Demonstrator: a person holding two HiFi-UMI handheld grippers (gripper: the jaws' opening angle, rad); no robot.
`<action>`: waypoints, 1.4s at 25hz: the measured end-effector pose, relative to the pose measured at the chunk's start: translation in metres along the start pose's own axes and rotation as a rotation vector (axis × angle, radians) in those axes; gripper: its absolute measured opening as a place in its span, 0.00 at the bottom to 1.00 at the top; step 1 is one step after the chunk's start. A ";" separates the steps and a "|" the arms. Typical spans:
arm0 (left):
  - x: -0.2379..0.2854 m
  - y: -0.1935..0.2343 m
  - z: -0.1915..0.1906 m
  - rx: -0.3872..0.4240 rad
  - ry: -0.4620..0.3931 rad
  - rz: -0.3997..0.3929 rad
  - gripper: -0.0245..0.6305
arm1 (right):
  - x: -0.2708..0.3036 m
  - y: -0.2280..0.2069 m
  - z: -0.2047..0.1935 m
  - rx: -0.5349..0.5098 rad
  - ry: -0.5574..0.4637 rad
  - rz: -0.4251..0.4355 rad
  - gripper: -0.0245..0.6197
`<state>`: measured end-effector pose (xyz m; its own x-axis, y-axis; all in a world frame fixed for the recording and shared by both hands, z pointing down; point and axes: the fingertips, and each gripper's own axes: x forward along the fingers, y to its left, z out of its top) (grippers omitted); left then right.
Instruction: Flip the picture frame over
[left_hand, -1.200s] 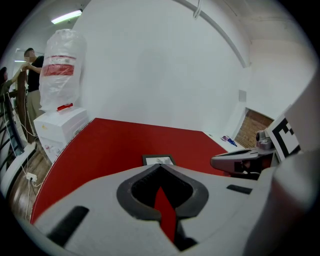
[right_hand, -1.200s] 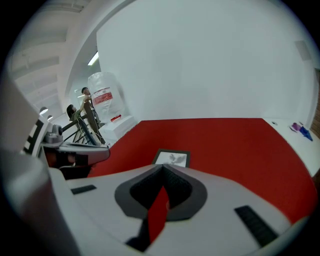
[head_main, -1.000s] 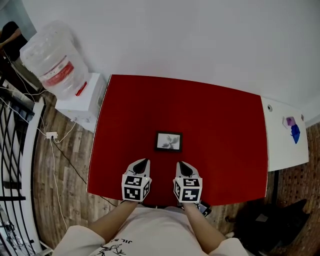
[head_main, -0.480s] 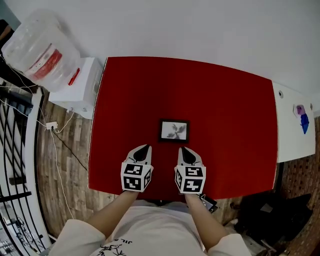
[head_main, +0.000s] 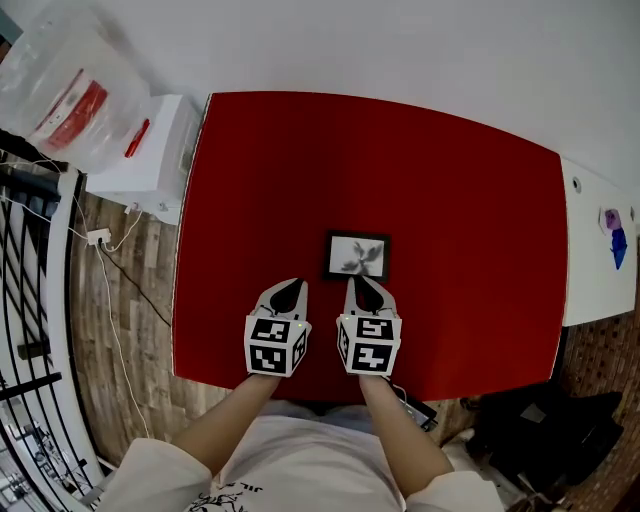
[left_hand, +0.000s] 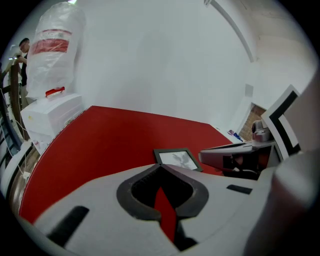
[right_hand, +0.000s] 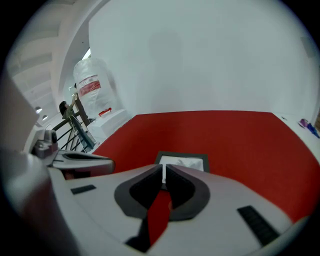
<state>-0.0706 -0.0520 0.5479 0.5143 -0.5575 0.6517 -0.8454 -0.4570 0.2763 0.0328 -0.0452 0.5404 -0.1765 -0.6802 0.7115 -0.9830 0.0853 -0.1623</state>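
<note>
Red tabletop (head_main: 450, 190) fills the space in front of a plain white wall (head_main: 400, 50), and the picture frame (head_main: 357, 256) lies flat on it, picture side up, a little nearer the person's edge than the middle. Compared with a second ago, both tools have come forward and down and drawn closer together. The right gripper (head_main: 361, 287) now has its tip just short of the frame's near edge, while the left gripper (head_main: 289, 290) sits beside it, off the frame's left corner. Both have their jaws pressed together with nothing between them, so the flip has not begun – this looks like an approach, and the jaws would probably have to part, or a tip slide under an edge, before the frame can be lifted. Bare cloth surrounds the frame on the far side and both flanks, well apart from every table edge – there is ample room to turn it. A water dispenser (head_main: 140, 150) stands off the left edge.
</note>
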 end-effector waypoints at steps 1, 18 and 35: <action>0.003 0.002 -0.001 -0.002 0.001 0.002 0.03 | 0.005 0.001 0.000 0.002 0.002 0.000 0.05; 0.018 0.050 -0.022 -0.060 0.053 0.037 0.03 | 0.085 0.031 -0.014 0.034 0.131 -0.004 0.26; 0.020 0.074 -0.024 -0.111 0.053 0.040 0.03 | 0.109 0.029 -0.015 -0.004 0.205 -0.148 0.18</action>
<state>-0.1265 -0.0802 0.5983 0.4741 -0.5349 0.6993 -0.8773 -0.3543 0.3238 -0.0157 -0.1056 0.6238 -0.0365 -0.5237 0.8511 -0.9991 -0.0010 -0.0434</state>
